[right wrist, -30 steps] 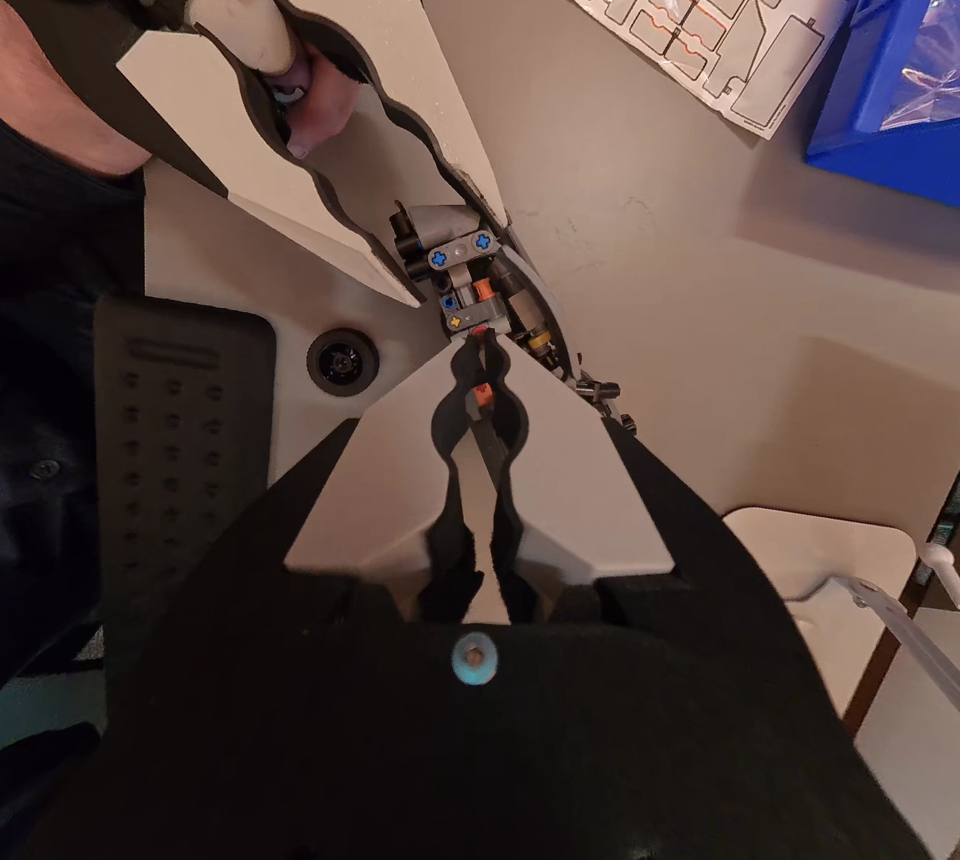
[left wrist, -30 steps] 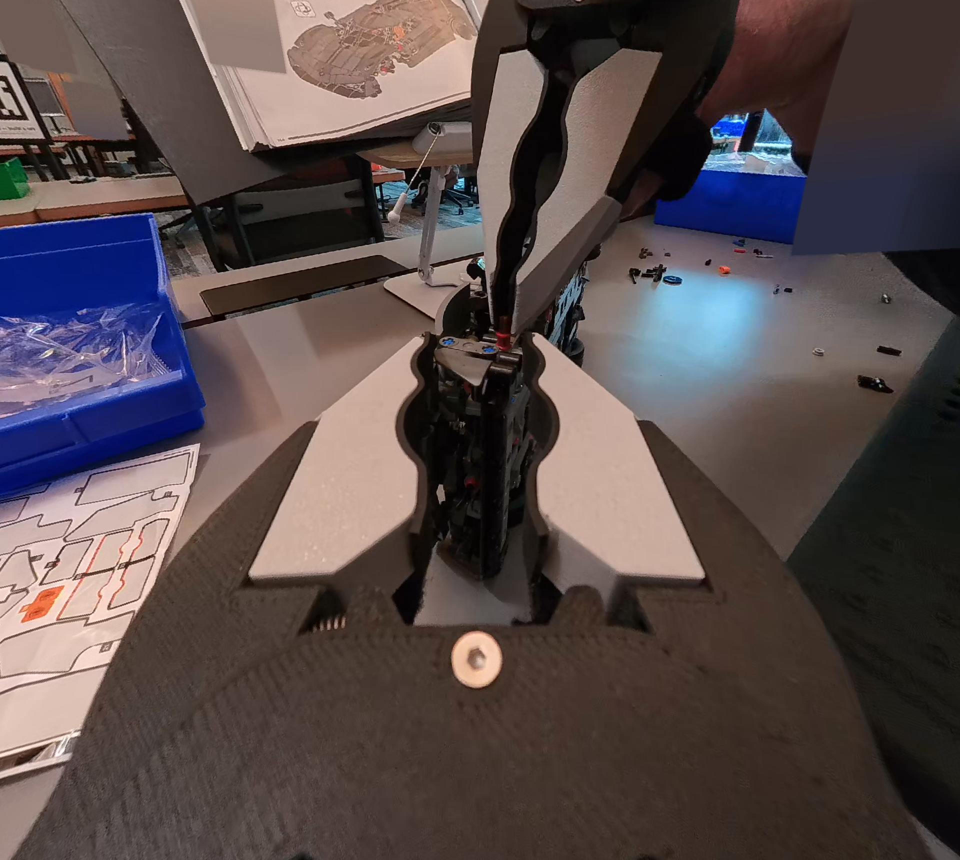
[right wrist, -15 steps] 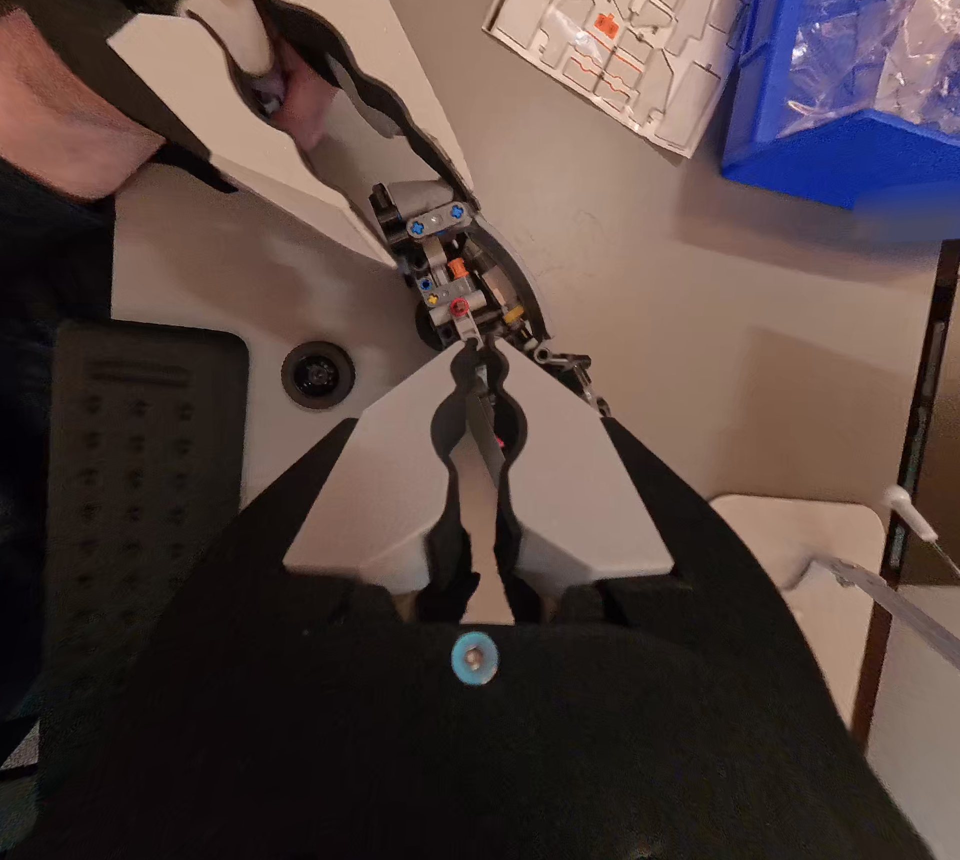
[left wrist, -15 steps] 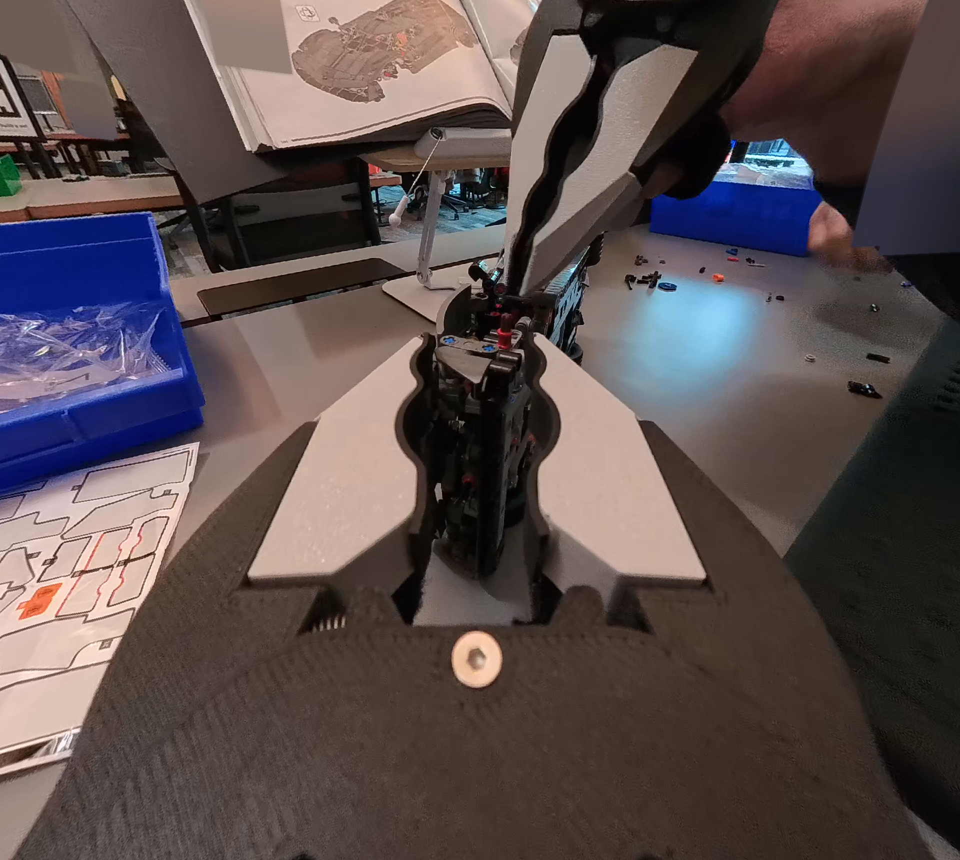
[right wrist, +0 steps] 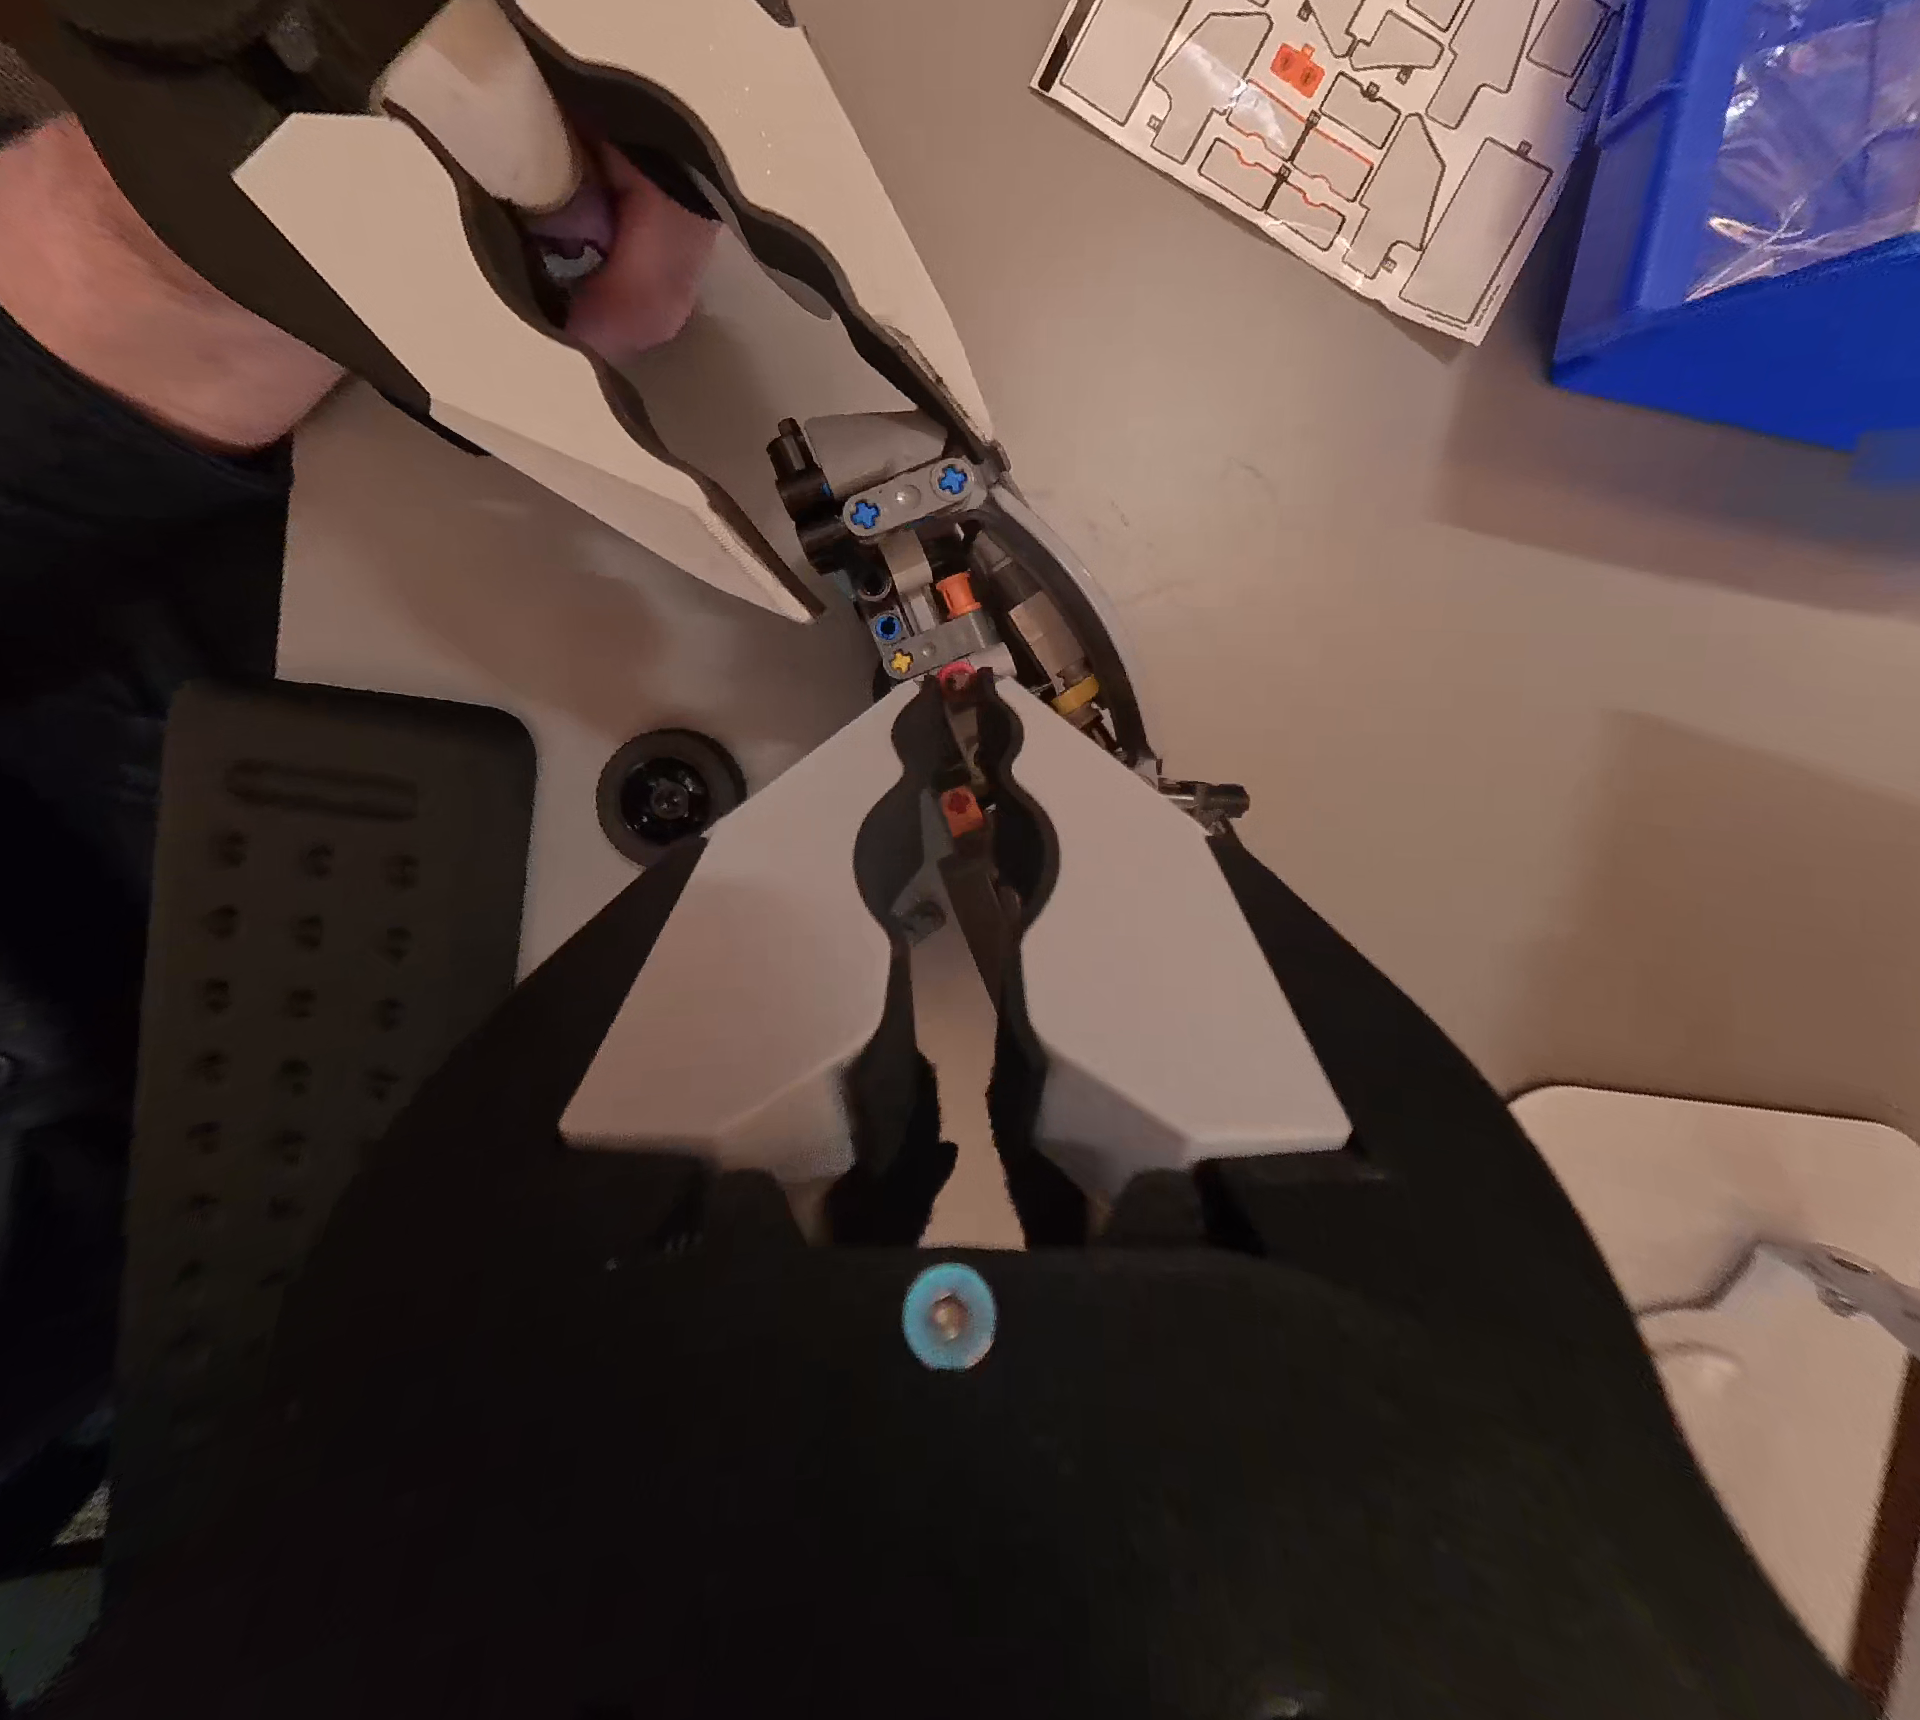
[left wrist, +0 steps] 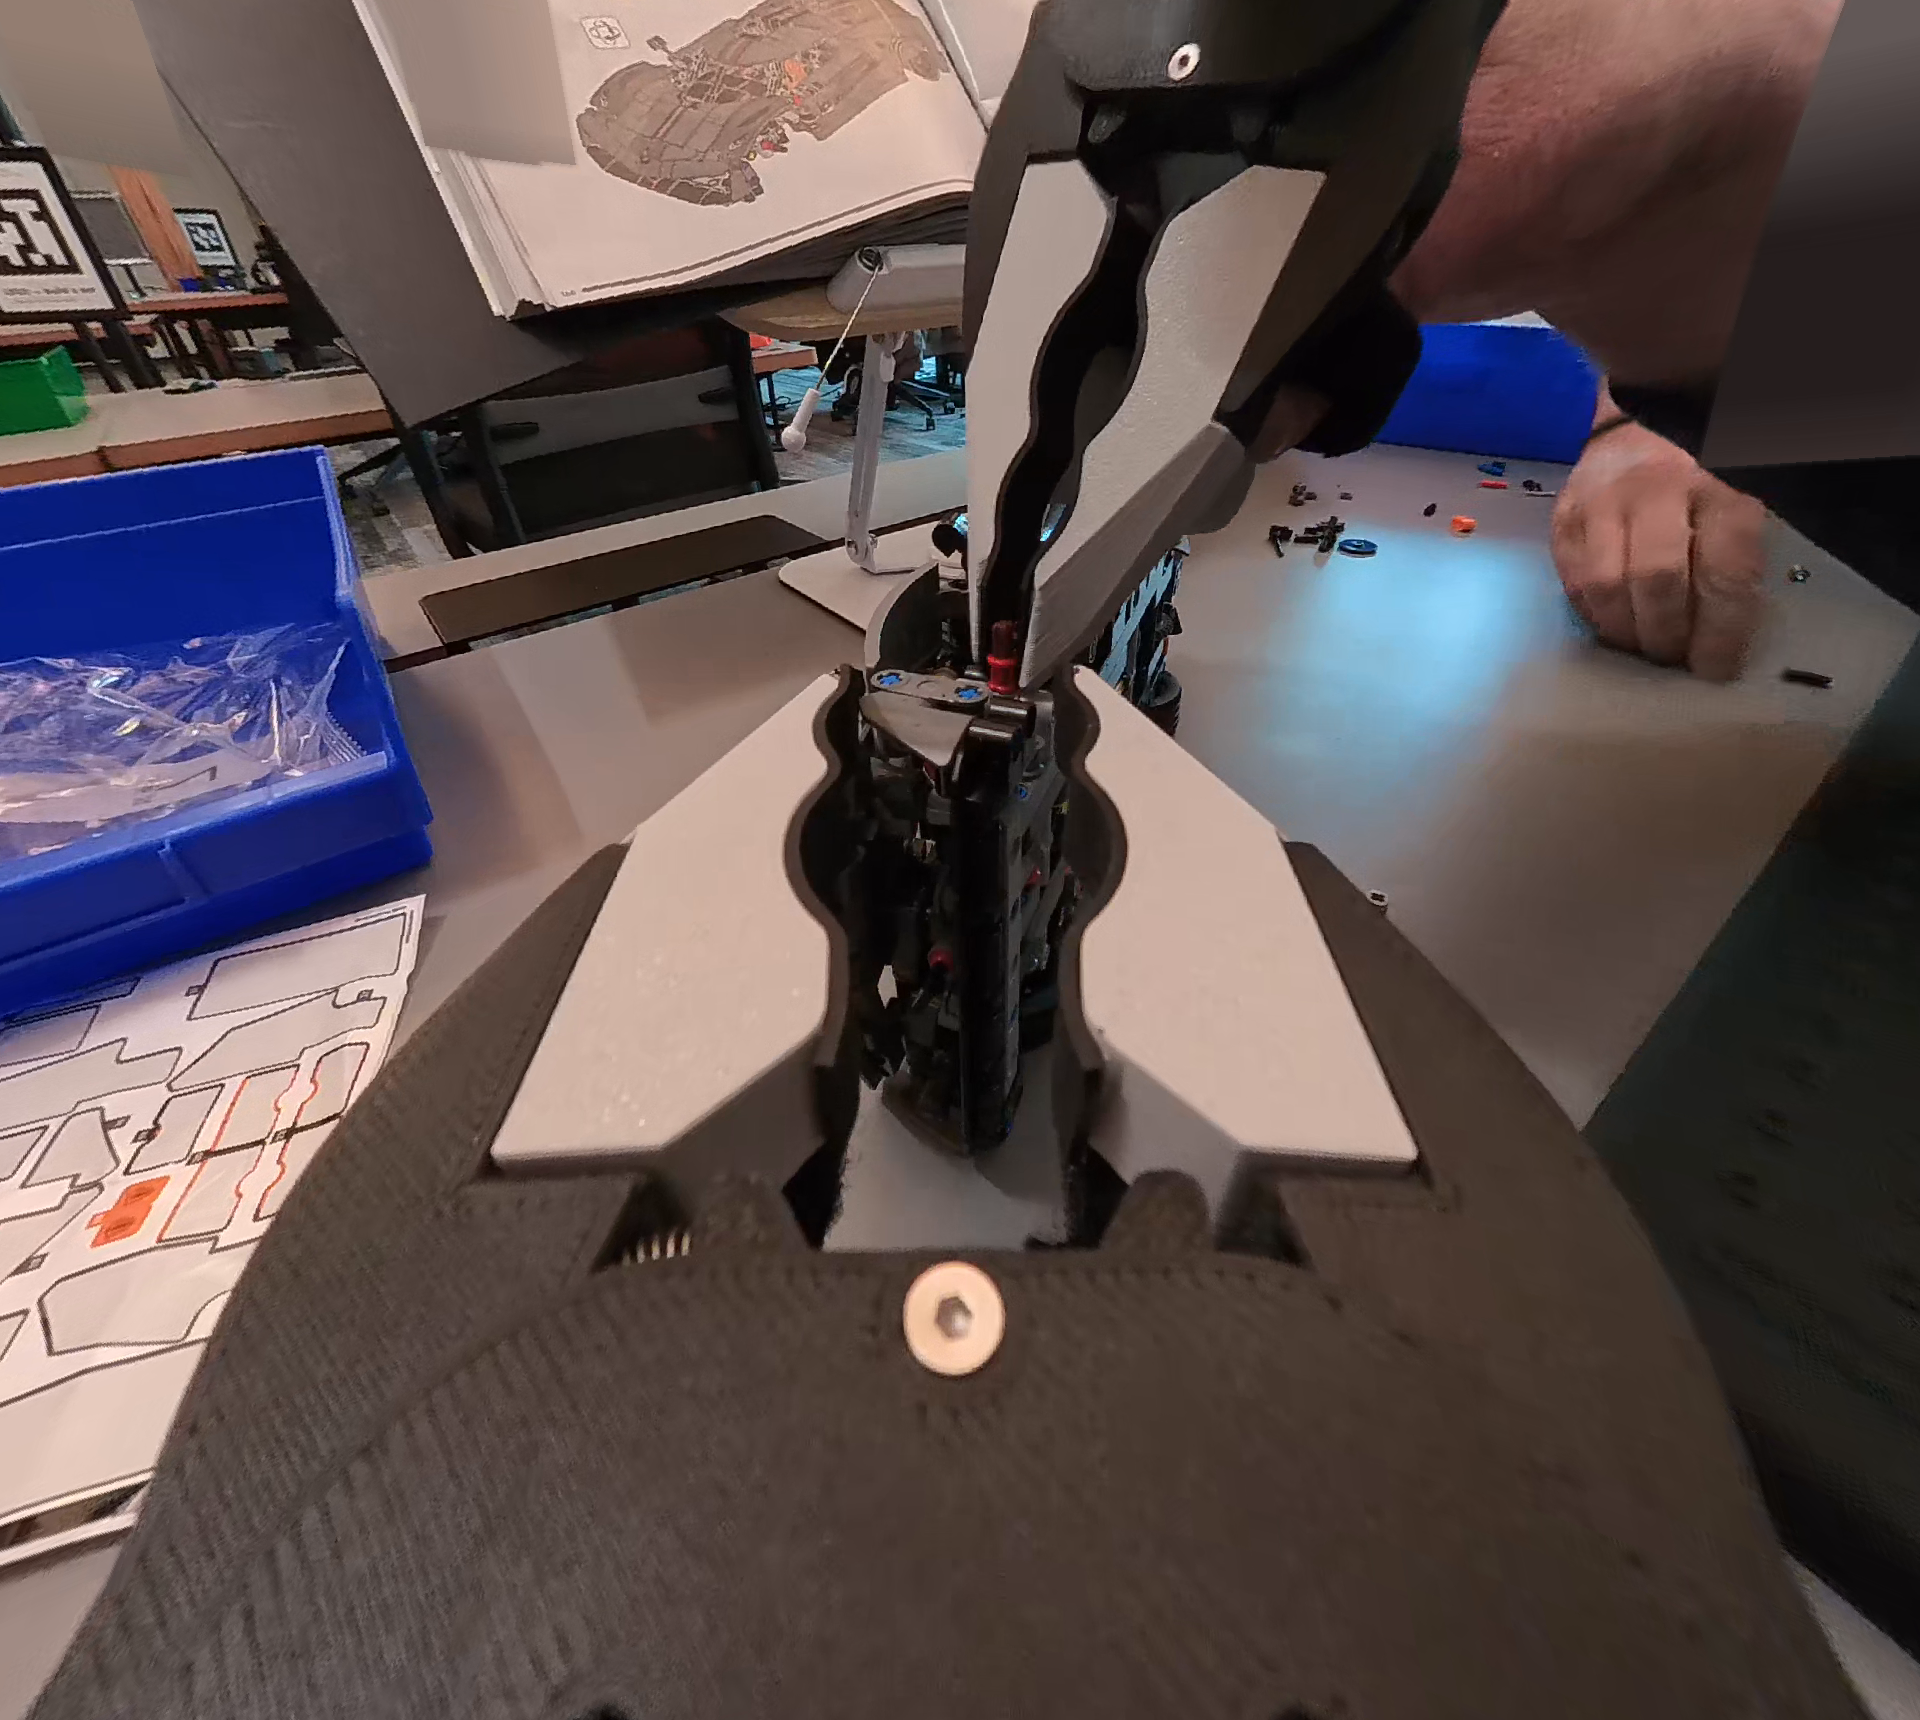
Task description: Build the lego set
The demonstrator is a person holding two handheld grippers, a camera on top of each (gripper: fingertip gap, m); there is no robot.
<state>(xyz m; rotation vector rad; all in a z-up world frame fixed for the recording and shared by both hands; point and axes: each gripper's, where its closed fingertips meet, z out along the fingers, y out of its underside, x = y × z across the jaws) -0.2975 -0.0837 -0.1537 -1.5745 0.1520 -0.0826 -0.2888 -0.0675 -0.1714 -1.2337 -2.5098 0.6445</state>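
Far to my left a blue bin (left wrist: 197, 694) sits on the grey table (left wrist: 1455, 787), holding crumpled clear plastic bags (left wrist: 156, 725), and just in front of it lies a white sticker sheet (left wrist: 187, 1109) with grey outlined shapes and a small orange patch. Behind these, an open instruction booklet (left wrist: 727, 91) leans on a stand, showing a drawing of a dark model. In the middle, my left gripper (left wrist: 956, 839) is clenched around the lego assembly (left wrist: 966, 891), a dark, dense block of beams and pins standing upright between my two grey fingers, its top carrying a grey beam with blue cross pins. From above, my right gripper (right wrist: 961, 694) comes down onto the top of that assembly, its tips drawn nearly together on a small red pin (left wrist: 1003, 647) that stands on the upper edge of the build; the jaws are pinching this pin at their very points. In the right wrist view the same pin (right wrist: 956, 678) shows at my fingertips, next to a grey beam with a yellow and a blue cross pin, and an orange piece (right wrist: 954, 595) sits a little farther in. To the right, loose small pieces (left wrist: 1330, 532), black, blue and orange, lie scattered on the table, well apart from the build. Farthest right, a person's bare hand (left wrist: 1652, 548) rests with its knuckles on the table near those pieces.
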